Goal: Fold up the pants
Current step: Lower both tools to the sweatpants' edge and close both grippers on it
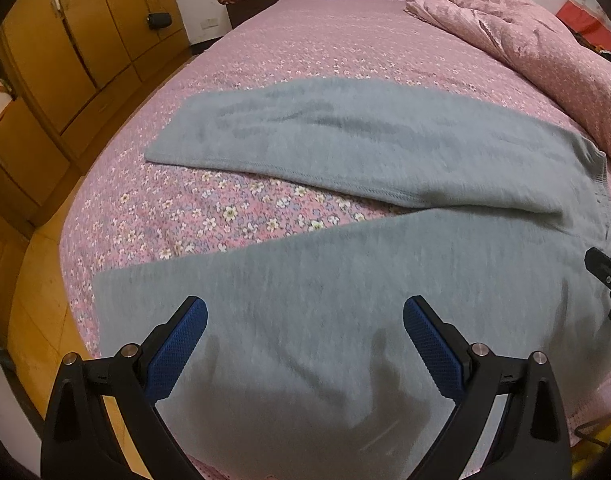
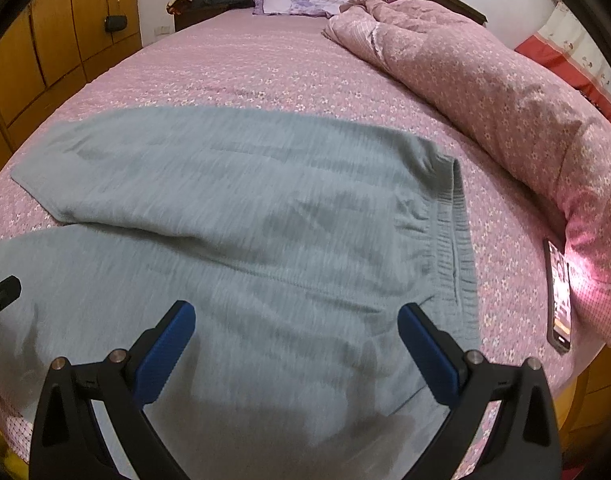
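Grey pants (image 1: 345,272) lie spread flat on the pink floral bed (image 1: 233,216), legs apart in a V pointing left, waistband to the right (image 2: 453,240). My left gripper (image 1: 305,320) is open and empty, hovering above the near leg. My right gripper (image 2: 297,324) is open and empty, above the hip area near the waistband. The pants also fill the right wrist view (image 2: 233,216). The edge of the right gripper shows in the left wrist view (image 1: 609,280), and the left one in the right wrist view (image 2: 1,300).
A bunched pink quilt (image 2: 505,100) lies along the bed's right side. A lit phone (image 2: 559,296) rests on the bed next to it. Wooden wardrobes (image 1: 57,72) stand left of the bed, with the floor (image 1: 41,320) below. Pillows (image 2: 297,4) sit at the headboard.
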{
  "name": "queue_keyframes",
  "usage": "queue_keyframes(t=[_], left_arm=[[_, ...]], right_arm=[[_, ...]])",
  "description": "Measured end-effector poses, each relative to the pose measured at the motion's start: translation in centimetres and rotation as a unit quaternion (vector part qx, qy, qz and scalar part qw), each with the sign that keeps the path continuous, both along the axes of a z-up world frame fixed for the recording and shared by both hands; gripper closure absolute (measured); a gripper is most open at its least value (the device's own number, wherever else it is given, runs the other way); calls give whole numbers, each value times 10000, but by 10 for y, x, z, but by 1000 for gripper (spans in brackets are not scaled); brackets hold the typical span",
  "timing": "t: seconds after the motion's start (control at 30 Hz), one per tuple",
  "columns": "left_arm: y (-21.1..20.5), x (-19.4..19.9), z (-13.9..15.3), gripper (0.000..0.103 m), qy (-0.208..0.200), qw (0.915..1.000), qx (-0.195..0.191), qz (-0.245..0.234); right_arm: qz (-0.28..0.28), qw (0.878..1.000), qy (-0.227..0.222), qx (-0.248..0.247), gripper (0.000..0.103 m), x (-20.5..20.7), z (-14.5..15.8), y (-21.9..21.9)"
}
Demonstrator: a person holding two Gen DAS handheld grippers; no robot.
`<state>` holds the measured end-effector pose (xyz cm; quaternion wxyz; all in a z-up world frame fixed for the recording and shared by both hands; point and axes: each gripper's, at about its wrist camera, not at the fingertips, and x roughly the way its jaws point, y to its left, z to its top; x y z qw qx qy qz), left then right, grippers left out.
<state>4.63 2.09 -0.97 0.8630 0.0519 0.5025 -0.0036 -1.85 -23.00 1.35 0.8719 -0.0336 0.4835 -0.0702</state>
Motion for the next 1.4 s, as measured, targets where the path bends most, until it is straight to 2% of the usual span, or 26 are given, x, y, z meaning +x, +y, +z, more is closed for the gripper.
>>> queue_keyframes(t=[0.33,0.47,0.73,0.9,1.1,1.4], left_arm=[[8,27,13,8,-69,9999,72,-41],[11,40,17,8,-107,9998,180,-66],[20,81,20,8,-122,9993,335,-58],[24,109,21,8,-64,9995,313,-60],[30,147,21,8,-120,9988,463,-94],[52,214,2,8,-121,9974,714,21]], right_arm=[[12,10000,-8,24,0,23,12,-14],[-26,9998,6,178,0,37,17,-25],[-11,9997,75,238,0,72,22,-45],[5,9995,207,234,0,98,18,-57],[12,9991,335,262,0,127,11,-72],[-49,9980,538,320,0,168,-9,-95]])
